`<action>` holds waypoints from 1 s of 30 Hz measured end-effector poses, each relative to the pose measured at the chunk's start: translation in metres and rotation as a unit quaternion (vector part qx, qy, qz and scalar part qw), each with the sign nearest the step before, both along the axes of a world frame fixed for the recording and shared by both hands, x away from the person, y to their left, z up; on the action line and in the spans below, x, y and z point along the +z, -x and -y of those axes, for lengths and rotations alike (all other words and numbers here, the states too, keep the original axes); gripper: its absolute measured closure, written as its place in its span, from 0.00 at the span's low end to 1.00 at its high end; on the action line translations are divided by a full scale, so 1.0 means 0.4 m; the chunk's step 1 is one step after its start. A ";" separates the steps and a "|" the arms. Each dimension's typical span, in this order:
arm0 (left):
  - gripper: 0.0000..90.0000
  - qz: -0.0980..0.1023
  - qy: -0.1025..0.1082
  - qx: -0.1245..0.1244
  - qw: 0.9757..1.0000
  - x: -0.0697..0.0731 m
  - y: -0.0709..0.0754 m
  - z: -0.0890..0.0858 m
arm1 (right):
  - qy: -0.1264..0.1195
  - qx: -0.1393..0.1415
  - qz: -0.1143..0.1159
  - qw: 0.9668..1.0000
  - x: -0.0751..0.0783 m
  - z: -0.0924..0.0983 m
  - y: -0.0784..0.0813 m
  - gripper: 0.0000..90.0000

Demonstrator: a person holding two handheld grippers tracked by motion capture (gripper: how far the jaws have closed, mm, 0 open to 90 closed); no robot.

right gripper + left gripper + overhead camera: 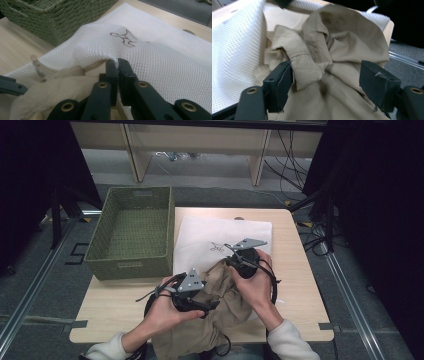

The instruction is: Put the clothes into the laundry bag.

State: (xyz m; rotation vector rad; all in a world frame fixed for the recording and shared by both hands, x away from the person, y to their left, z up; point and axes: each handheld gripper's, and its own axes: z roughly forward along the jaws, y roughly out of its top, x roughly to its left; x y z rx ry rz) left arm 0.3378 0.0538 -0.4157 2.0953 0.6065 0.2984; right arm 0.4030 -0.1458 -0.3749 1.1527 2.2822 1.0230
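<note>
Your R gripper jaws pinch the white mesh bag edge, lifting it; L gripper jaws gape w/ bunched khaki garment between, pads not pressing. Garment lies half in bag on tabletop, green basket beside

Both forearms come in over the desk's near edge, sleeves pale. Left hand wraps the left gripper near the near edge, jaws wide apart, pointing twd desk centre. Right hand grips the right gripper further in, jaws pinched tight on the white mesh bag.
</note>
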 end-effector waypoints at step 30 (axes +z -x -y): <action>0.90 -0.009 -0.122 -0.030 0.992 -0.133 -0.027 0.080 | 0.004 0.007 -0.004 1.000 0.000 -0.002 0.001 0.98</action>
